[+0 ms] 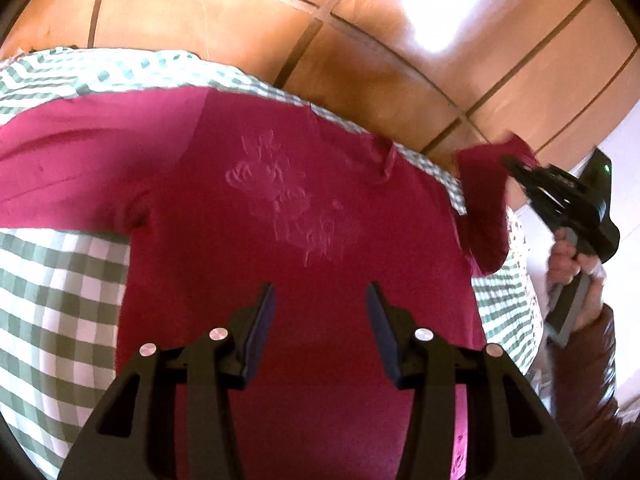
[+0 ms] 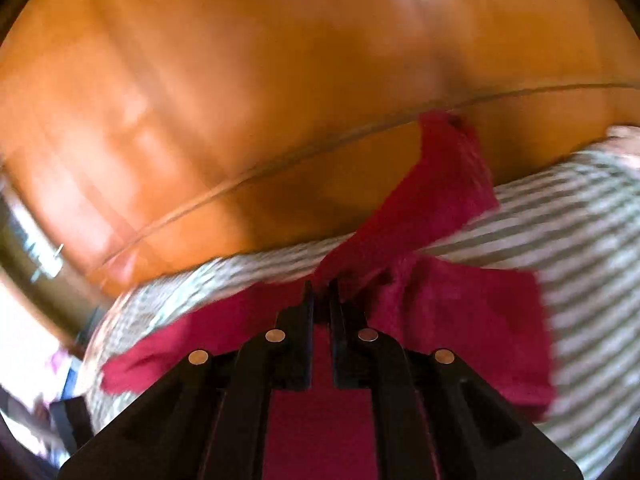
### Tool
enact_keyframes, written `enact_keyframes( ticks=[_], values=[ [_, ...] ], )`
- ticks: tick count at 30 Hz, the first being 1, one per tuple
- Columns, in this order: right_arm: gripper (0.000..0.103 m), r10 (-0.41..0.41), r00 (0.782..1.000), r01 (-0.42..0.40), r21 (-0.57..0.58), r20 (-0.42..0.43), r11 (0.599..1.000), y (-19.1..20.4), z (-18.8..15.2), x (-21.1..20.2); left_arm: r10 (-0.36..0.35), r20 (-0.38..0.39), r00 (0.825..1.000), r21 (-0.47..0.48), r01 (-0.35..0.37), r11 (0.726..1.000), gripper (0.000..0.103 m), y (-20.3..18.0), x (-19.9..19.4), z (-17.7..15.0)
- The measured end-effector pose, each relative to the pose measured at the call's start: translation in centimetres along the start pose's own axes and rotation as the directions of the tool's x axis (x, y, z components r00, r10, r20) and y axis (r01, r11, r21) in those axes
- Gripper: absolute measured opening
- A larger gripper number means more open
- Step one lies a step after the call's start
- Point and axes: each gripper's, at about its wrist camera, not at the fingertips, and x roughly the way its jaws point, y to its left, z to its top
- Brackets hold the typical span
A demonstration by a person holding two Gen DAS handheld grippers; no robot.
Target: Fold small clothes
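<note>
A magenta T-shirt point(image 1: 280, 200) with a raised print lies flat on a green-and-white checked cloth point(image 1: 52, 280). My left gripper point(image 1: 321, 292) is open and empty, hovering over the shirt's lower body. My right gripper point(image 1: 516, 172) is at the shirt's right side, shut on the right sleeve point(image 1: 484, 208) and lifting it off the cloth. In the right wrist view, that gripper point(image 2: 321, 286) pinches the magenta sleeve point(image 2: 432, 200), which rises ahead of the fingers; this view is blurred.
The checked cloth point(image 2: 580, 216) covers the table. Beyond the table edge is an orange tiled floor point(image 1: 360, 20). A hand in a brown sleeve point(image 1: 576, 268) holds the right gripper's handle at the right.
</note>
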Motion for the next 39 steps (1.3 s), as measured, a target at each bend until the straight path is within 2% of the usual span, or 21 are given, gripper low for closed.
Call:
enact_keyframes(
  ticks=[4, 5, 6, 7, 10, 14, 18, 19, 20, 21, 22, 23, 27, 30, 32, 34, 35, 36, 37, 38, 39],
  values=[
    [0.009, 0.128, 0.984, -0.141, -0.099, -0.123, 0.985, 6.5, -3.1, 4.0, -0.013, 0.014, 1.000, -0.012, 0.013, 1.000, 0.047, 0.6, -0.3, 0.7],
    [0.017, 0.151, 0.978, -0.168, -0.109, -0.144, 0.980, 7.2, -3.6, 4.3, -0.013, 0.015, 1.000, -0.014, 0.013, 1.000, 0.048, 0.7, -0.3, 0.9],
    [0.043, 0.159, 0.976, -0.175, -0.102, -0.146, 0.979, 7.6, -4.1, 4.1, -0.020, 0.013, 1.000, -0.020, 0.020, 1.000, 0.048, 1.0, -0.1, 1.2],
    [0.053, 0.155, 0.980, -0.166, -0.083, -0.126, 0.983, 7.2, -4.3, 3.5, -0.018, 0.013, 1.000, -0.024, 0.018, 1.000, 0.049, 1.1, 0.0, 1.4],
    [0.053, 0.137, 0.986, -0.143, -0.055, -0.090, 0.988, 5.8, -4.9, 1.2, -0.015, 0.017, 1.000, -0.033, 0.015, 0.999, 0.049, 1.6, 0.5, 2.4],
    [0.053, 0.038, 0.997, -0.039, -0.011, -0.066, 0.999, 1.9, -6.6, -2.8, -0.025, 0.013, 1.000, -0.065, 0.026, 0.998, 0.050, 2.1, 2.0, 4.3],
    [0.053, -0.055, 0.994, 0.058, 0.031, -0.095, 0.998, -2.2, -8.8, -5.3, 0.016, -0.022, 1.000, -0.101, -0.019, 0.995, 0.049, 2.9, 4.9, 5.7],
    [0.053, -0.074, 0.992, 0.078, 0.034, -0.102, 0.996, -2.9, -9.4, -5.4, 0.024, -0.031, 0.999, -0.116, -0.027, 0.993, 0.047, 3.3, 5.7, 5.9],
    [0.053, -0.091, 0.990, 0.097, 0.041, -0.111, 0.994, -3.7, -10.1, -5.3, 0.021, -0.038, 0.999, -0.125, -0.025, 0.992, 0.039, 3.5, 6.4, 6.1],
    [0.053, -0.100, 0.988, 0.106, 0.051, -0.116, 0.993, -4.1, -10.2, -5.2, 0.025, -0.044, 0.999, -0.122, -0.030, 0.992, 0.029, 3.4, 7.0, 6.4],
    [0.053, -0.105, 0.987, 0.112, 0.058, -0.119, 0.992, -4.4, -10.2, -5.0, 0.036, -0.046, 0.998, -0.104, -0.041, 0.994, 0.007, 3.1, 7.4, 6.6],
    [0.053, -0.109, 0.987, 0.116, 0.059, -0.114, 0.992, -4.7, -10.0, -4.6, 0.041, -0.047, 0.998, -0.084, -0.045, 0.995, 0.000, 2.6, 7.7, 6.9],
    [0.053, -0.121, 0.988, 0.123, 0.018, -0.101, 0.992, -3.6, -8.1, -1.6, 0.006, 0.036, 0.999, 0.014, -0.007, 1.000, 0.000, -0.4, 6.5, 8.7],
    [0.053, -0.208, 0.973, 0.203, -0.061, -0.097, 0.977, -2.8, -6.5, 1.8, 0.000, 0.105, 0.994, 0.059, -0.006, 0.998, 0.000, -1.6, 5.0, 9.7],
    [0.053, -0.300, 0.949, 0.289, -0.112, -0.095, 0.951, -3.1, -6.0, 4.1, 0.030, 0.118, 0.993, 0.058, -0.037, 0.998, 0.000, -1.3, 4.7, 10.0],
    [0.053, -0.361, 0.925, 0.349, -0.114, -0.120, 0.930, -4.2, -6.1, 5.8, 0.111, 0.105, 0.988, 0.038, -0.115, 0.993, 0.000, -0.2, 4.9, 9.9],
    [0.053, -0.398, 0.907, 0.385, -0.109, -0.140, 0.916, -5.2, -6.4, 6.7, 0.115, 0.089, 0.989, 0.022, -0.117, 0.993, 0.001, 0.8, 5.0, 9.7],
    [0.052, -0.408, 0.903, 0.396, -0.108, -0.136, 0.912, -5.7, -6.8, 7.0, 0.104, 0.066, 0.992, -0.012, -0.104, 0.995, 0.007, 2.0, 5.1, 9.1],
    [0.052, -0.401, 0.909, 0.391, -0.102, -0.116, 0.915, -6.0, -7.1, 6.9, 0.098, 0.053, 0.994, -0.043, -0.096, 0.994, 0.032, 2.8, 5.0, 8.7],
    [0.052, -0.398, 0.912, 0.389, -0.095, -0.098, 0.916, -6.1, -7.5, 6.7, 0.086, 0.047, 0.995, -0.066, -0.082, 0.994, 0.052, 3.5, 5.0, 8.3],
    [0.052, -0.402, 0.912, 0.394, -0.095, -0.087, 0.914, -6.1, -7.7, 6.7, 0.037, 0.039, 0.999, -0.100, -0.033, 0.994, 0.054, 4.3, 5.2, 7.9]
  ],
)
